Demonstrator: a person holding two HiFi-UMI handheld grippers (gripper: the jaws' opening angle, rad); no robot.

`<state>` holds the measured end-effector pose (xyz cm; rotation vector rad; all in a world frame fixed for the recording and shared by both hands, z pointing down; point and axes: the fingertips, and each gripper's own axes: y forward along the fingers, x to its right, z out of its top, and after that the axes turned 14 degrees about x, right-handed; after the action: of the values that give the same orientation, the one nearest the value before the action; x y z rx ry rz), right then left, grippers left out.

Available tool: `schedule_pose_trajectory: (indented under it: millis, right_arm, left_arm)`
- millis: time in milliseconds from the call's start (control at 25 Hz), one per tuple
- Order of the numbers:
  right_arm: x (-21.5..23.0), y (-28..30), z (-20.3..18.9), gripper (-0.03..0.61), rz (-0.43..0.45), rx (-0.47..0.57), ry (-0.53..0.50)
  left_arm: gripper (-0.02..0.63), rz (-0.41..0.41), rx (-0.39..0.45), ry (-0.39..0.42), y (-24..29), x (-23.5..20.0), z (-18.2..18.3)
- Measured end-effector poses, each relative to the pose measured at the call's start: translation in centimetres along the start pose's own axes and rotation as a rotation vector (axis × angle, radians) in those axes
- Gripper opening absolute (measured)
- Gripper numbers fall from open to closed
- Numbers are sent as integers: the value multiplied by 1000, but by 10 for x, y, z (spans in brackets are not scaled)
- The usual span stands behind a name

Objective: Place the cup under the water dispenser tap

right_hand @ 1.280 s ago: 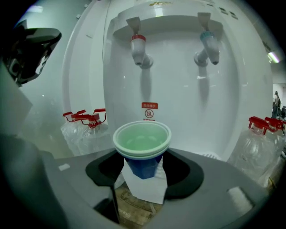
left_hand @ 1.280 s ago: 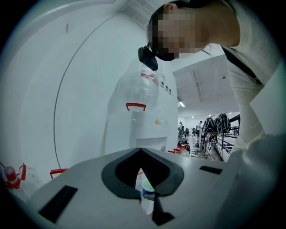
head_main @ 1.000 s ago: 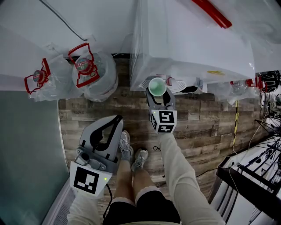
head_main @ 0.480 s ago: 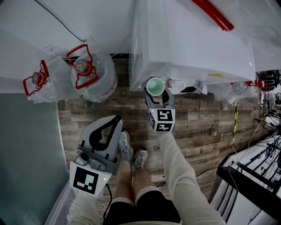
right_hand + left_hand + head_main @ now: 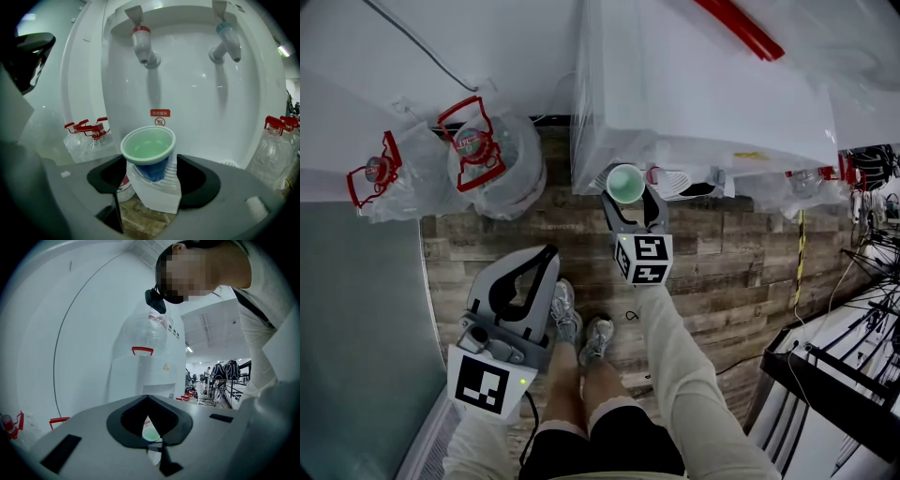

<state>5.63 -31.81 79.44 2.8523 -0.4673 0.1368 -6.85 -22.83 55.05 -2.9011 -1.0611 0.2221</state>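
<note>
A blue paper cup (image 5: pixel 149 145) with a white rim and pale green inside stands upright between the white fingers of my right gripper (image 5: pixel 152 180). The jaws are opening but the fingers still cradle the cup, which hangs above the floor. It sits just below and in front of the red tap (image 5: pixel 142 44); a blue tap (image 5: pixel 227 40) is to its right. In the head view the cup (image 5: pixel 625 181) is at the front edge of the white water dispenser (image 5: pixel 703 84), ahead of the right gripper (image 5: pixel 630 208). My left gripper (image 5: pixel 546 255) hangs low at the left, shut and empty.
Two large water bottles (image 5: pixel 492 155) with red handles stand on the wooden floor left of the dispenser, another bottle (image 5: pixel 274 145) to its right. A drip grate (image 5: pixel 232 164) lies in the dispenser's alcove. The person's shoes (image 5: pixel 581 328) are below; cables and a rack (image 5: pixel 844 375) are at right.
The whole head view has shifted slightly. The cup and right gripper stay by the dispenser's front, and the left gripper has not moved.
</note>
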Motion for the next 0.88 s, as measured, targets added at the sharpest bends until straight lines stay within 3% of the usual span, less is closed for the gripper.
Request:
schedule_pose_trajectory:
  millis: [480, 800, 880]
  right_arm:
    - [-4, -38, 15, 327, 0, 23, 57]
    - [-1, -67, 46, 48, -22, 74, 24]
    - [1, -74, 57, 9, -29, 89, 23]
  left_arm:
    - [6, -14, 13, 6, 4, 14, 11]
    - [6, -35, 27, 12, 8, 28, 25]
    - [5, -37, 33, 13, 9, 32, 31]
